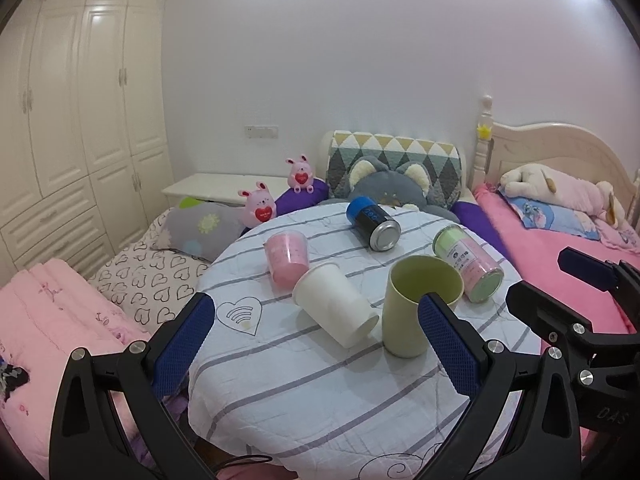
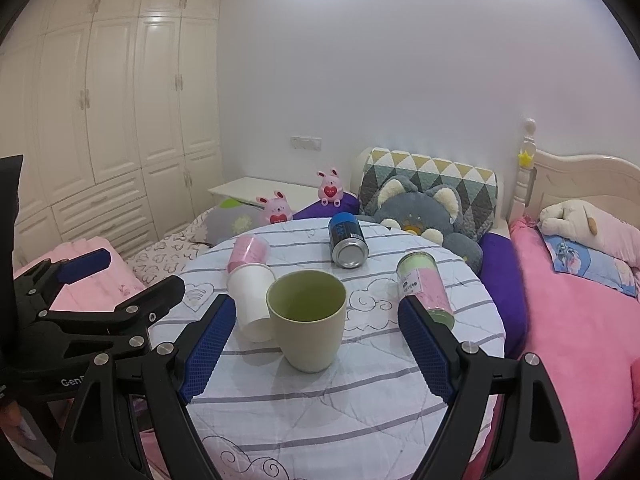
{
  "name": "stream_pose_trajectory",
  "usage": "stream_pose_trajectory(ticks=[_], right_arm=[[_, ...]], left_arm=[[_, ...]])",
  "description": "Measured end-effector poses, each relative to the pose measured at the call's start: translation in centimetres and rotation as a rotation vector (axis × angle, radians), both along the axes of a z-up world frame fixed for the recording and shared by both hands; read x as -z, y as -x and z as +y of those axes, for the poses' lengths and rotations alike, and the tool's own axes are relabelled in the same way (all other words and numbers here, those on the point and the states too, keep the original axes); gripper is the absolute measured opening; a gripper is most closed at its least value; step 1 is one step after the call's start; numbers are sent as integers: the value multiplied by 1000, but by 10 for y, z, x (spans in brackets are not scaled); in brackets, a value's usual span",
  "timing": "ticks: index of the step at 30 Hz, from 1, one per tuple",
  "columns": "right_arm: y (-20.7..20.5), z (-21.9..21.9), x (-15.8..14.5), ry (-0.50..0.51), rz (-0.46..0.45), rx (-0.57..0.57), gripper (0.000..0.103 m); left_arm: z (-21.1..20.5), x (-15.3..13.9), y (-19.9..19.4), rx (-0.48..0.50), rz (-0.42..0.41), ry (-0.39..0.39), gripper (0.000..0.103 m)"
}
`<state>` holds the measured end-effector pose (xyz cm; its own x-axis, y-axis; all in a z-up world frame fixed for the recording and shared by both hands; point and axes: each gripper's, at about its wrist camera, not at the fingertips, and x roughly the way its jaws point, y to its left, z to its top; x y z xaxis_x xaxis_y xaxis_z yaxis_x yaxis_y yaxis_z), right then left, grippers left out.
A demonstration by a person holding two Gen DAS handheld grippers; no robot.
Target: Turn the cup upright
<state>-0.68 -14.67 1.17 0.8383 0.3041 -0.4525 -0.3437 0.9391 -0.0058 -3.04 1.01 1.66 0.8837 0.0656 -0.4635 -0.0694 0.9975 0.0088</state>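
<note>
Green cup (image 2: 307,320) stands upright on the round table (image 2: 360,400).
Your left gripper (image 1: 316,344) is spread wide, cup by its right finger; your right gripper (image 2: 316,344) gapes, cup between fingers, touching neither.

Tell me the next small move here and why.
Probably ease the left gripper forward toward the white cup, jaws kept wide. The green cup already stands upright, mouth up, while the white cup lies on its side right beside it. Both grippers are open, hold nothing, and sit short of the cups, and the white cup lies nearer the left one.
</note>
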Motion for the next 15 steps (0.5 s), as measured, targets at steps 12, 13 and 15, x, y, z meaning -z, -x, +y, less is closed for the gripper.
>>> stream_pose_trajectory(ticks=[12, 13, 15], right_arm=[[9, -7, -3, -39, -92, -30, 85], [10, -7, -2, -41, -107, -34, 85], [10, -7, -2, -46, -115, -43, 85]], left_arm=[[-11, -2, 6, -27, -79, -53, 103], [-11, -3, 8, -34, -90, -52, 103], [-10, -4, 11, -46, -105, -49, 103]])
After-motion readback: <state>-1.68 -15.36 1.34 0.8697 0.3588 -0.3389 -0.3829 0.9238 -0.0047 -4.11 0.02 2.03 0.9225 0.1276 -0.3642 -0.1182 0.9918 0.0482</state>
